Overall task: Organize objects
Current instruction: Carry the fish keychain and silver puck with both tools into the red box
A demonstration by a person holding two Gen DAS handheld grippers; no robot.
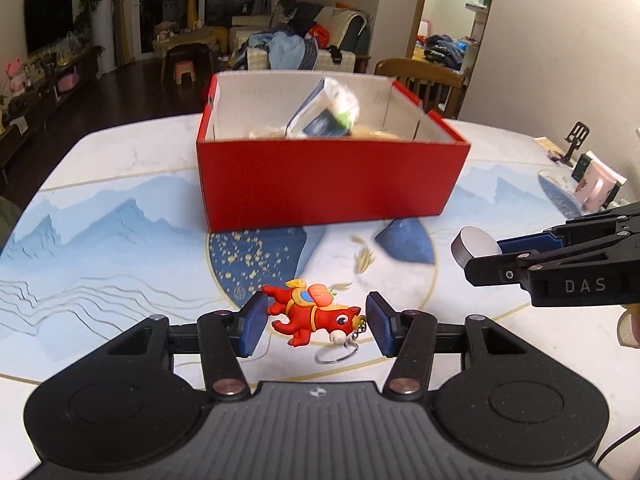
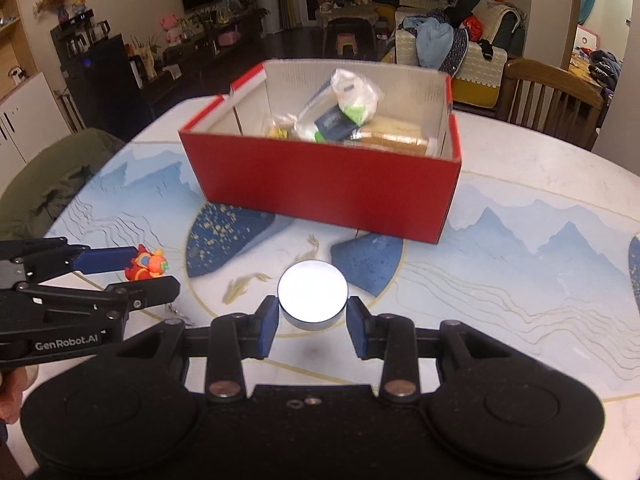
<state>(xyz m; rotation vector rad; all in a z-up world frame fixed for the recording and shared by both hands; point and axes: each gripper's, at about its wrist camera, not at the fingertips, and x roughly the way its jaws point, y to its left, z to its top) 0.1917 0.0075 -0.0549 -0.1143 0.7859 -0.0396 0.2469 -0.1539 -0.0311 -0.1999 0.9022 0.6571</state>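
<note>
**Both tools straddling pickups, box waiting at 12 o'clock**

Left tool [image 1: 316,326]: jaws spread, the red horse keychain [image 1: 310,314] lying on its side between the pads. The pad at 9 o'clock looks to touch the tail end; the pad at 3 o'clock sits just clear of the nose. Not clamped. Key ring trails toward 6 o'clock, outside the pads.

Right tool [image 2: 313,320]: jaws spread either side of the silver puck [image 2: 313,290], which rests flat on the worktop [image 2: 520,280]. Small gaps both sides, so released.

Likely reason for the setup: each tool is centred on its item, so one squeeze grips it across the narrow axis, then a lift into the red box [image 1: 328,184] straight ahead.

View differences:
- Right wrist view looks into the box: plastic bag, dark packet, tan block already inside. Left view shows mostly the front wall and the bag top.
- Left view shows the puck's side wall at 3 o'clock; right view shows only its glaring top.
- Right view has the keychain half hidden behind the left tool's fingers at 9 o'clock.
</note>
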